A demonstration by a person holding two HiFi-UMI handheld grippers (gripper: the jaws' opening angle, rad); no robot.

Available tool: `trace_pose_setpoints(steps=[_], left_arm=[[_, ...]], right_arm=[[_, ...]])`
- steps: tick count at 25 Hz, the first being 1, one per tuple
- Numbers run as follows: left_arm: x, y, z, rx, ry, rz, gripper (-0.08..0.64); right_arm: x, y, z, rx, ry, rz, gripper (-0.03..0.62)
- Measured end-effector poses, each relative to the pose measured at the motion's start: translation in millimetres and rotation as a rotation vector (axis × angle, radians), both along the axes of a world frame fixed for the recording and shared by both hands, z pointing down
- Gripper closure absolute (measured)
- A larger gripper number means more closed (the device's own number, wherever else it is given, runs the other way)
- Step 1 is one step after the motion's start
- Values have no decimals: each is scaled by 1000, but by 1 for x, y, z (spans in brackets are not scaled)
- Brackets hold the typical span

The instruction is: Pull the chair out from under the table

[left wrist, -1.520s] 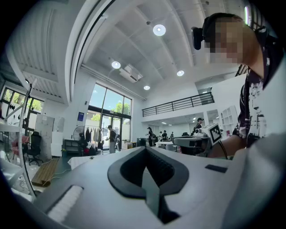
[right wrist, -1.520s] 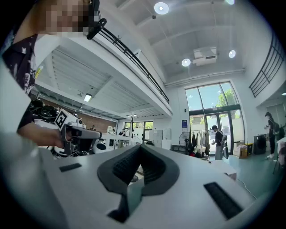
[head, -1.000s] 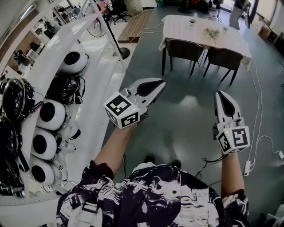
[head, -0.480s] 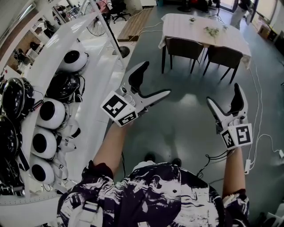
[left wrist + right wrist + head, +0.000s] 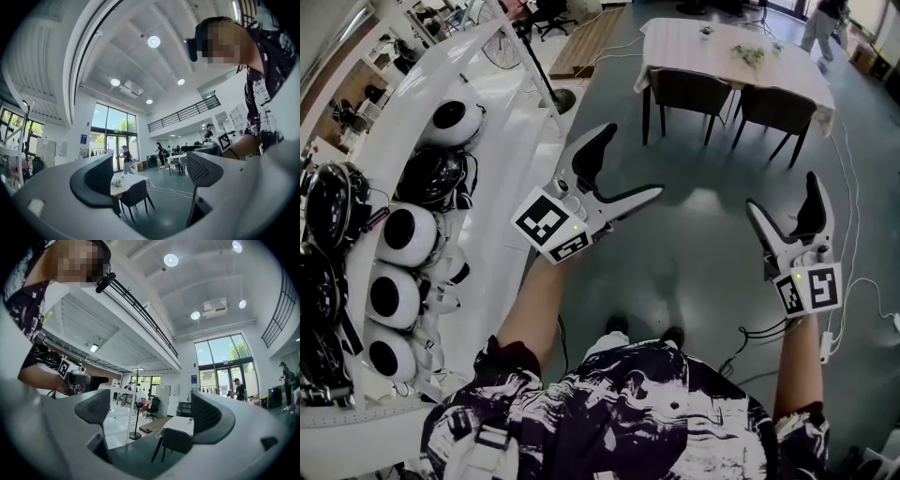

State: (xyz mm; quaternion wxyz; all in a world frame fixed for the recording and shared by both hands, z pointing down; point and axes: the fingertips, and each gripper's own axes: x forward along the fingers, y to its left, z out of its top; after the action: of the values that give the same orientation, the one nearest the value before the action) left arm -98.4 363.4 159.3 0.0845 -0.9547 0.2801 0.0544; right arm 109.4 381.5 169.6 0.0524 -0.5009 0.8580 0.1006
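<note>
Left claw (image 5: 635,161) and right claw (image 5: 782,190), shut before, have just opened empty

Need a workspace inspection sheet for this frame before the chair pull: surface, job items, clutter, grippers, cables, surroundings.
Surface: grey glossy floor.
Job's things: table under a pale cloth; left chair and right chair, both dark, tucked under its near side.
Clutter: small plants on the tabletop.
Grippers: left gripper and right gripper, jaws have just been opening and stand wide, nothing between them, both well short of the chairs.
Cables: white cable along the floor at right, down to what looks like a power strip.
Surroundings: curved white counter at left holding round black-and-white units; pole stand.
</note>
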Motion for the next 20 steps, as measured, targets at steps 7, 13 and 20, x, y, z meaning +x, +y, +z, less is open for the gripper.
trace_pose_setpoints(steps=[7,13,20], left_arm=[[29,0,9,-13,6,-39,97],[35,-19,19,-28,-10,-44,97],[20,-95,36,-22,7,-12,97]], right_arm=[[47,-3,2,4,-2,-3,110],[58,-28,2,17,-11,0,110],[37,-96,18,6,18,23,111]])
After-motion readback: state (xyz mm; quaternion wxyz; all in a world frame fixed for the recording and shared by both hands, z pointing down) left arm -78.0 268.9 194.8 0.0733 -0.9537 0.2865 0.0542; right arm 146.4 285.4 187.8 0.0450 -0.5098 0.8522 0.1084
